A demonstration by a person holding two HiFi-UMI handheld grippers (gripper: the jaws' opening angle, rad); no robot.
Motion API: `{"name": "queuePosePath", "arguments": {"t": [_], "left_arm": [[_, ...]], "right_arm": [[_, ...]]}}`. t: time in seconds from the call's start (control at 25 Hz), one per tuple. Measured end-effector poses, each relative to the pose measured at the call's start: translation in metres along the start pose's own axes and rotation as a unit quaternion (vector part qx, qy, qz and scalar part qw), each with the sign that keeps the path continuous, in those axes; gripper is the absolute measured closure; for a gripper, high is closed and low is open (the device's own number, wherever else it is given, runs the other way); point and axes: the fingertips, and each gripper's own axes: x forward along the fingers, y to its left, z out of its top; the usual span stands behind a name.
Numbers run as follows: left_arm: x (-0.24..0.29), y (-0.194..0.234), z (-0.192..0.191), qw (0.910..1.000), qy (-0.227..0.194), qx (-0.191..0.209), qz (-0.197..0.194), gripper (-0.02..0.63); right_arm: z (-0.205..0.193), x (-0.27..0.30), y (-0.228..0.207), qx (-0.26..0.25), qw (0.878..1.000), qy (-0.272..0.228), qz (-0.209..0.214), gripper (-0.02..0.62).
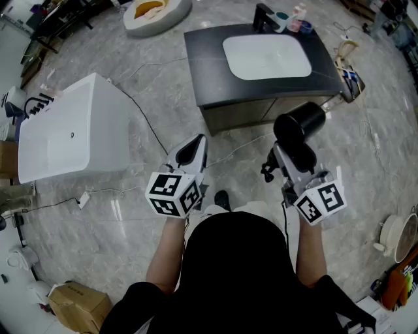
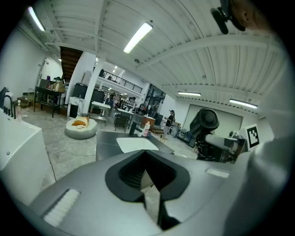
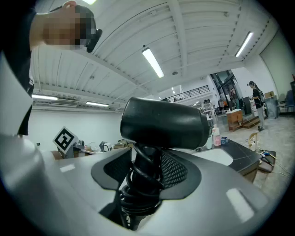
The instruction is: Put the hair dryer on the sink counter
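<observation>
The black hair dryer (image 1: 297, 130) (image 3: 163, 123) is held up in the air by my right gripper (image 1: 287, 163) (image 3: 145, 173), which is shut on its handle with the cord coiled round it. Its barrel sticks out above the jaws and shows at the right of the left gripper view as the same hair dryer (image 2: 205, 122). The dark sink counter (image 1: 209, 65) (image 2: 108, 140) with its white basin (image 1: 266, 57) stands ahead on the floor. My left gripper (image 1: 191, 153) (image 2: 147, 177) hangs beside the right one, shut and holding nothing.
A white bathtub (image 1: 72, 127) stands at the left, with a cable trailing across the marble floor. Bottles and a black tap (image 1: 264, 16) sit at the counter's back edge. A round cushion bed (image 1: 157, 13) lies beyond. A cardboard box (image 1: 78, 303) is at the lower left.
</observation>
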Motion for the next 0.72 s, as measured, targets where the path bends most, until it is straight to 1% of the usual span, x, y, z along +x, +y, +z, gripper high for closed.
{"name": "queuePosePath", "arguments": {"t": [0.16, 0.28, 0.44, 0.6, 0.72], "left_arm": [[-0.022, -0.008, 0.001, 1.0000, -0.005, 0.000, -0.001, 0.606], [-0.034, -0.010, 0.002, 1.0000, -0.009, 0.003, 0.000, 0.606], [-0.042, -0.009, 0.002, 0.9999, -0.012, -0.001, 0.002, 0.606], [-0.046, -0.006, -0.003, 0.9999, -0.010, 0.000, 0.001, 0.606], [-0.056, -0.003, -0.007, 1.0000, -0.006, 0.000, 0.000, 0.606]], "right_arm": [[0.004, -0.007, 0.034, -0.011, 1.000, 0.003, 0.026, 0.388], [0.007, -0.012, 0.049, -0.017, 0.999, 0.002, 0.031, 0.388], [0.007, -0.013, 0.054, -0.018, 0.999, 0.007, 0.026, 0.388], [0.008, -0.015, 0.054, -0.017, 1.000, 0.001, 0.022, 0.388], [0.006, -0.017, 0.062, -0.002, 1.000, -0.004, 0.020, 0.387]]}}
